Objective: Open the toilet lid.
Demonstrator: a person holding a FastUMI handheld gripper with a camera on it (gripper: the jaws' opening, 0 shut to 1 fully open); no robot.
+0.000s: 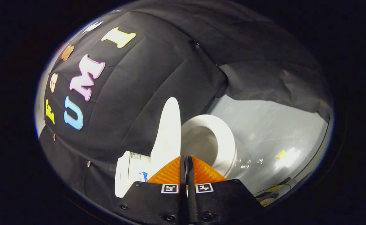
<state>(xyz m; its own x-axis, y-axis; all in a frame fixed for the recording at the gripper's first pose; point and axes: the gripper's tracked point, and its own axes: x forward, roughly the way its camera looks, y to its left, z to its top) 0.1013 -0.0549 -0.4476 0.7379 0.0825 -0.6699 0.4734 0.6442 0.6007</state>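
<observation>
In the gripper view, you are holding the gripper (186, 162) with its two fingers drawn together, just a thin slit between them and nothing pinched there. The view is rolled over, so the toilet (233, 156) is lying sideways to you. The toilet lid (169, 131) is standing up off the seat (223, 140), edge-on and just beyond the fingertips, with the tank (130, 175) behind it on the booth-wall side. The seat ring and the open bowl are lying on the other side of the lid, over the pale floor (273, 125).

Judging from this, the lid is looking raised, close to or at its resting position near the tank, so the task is nearing its end or is already done. You cannot tell from here whether the fingertips are touching the lid.

The risk is the lid falling back: if it is not leaning past its balance point when you are pulling away, it could drop onto the seat. Dragging the closed fingers across its edge while withdrawing could tip it the same way.
</observation>
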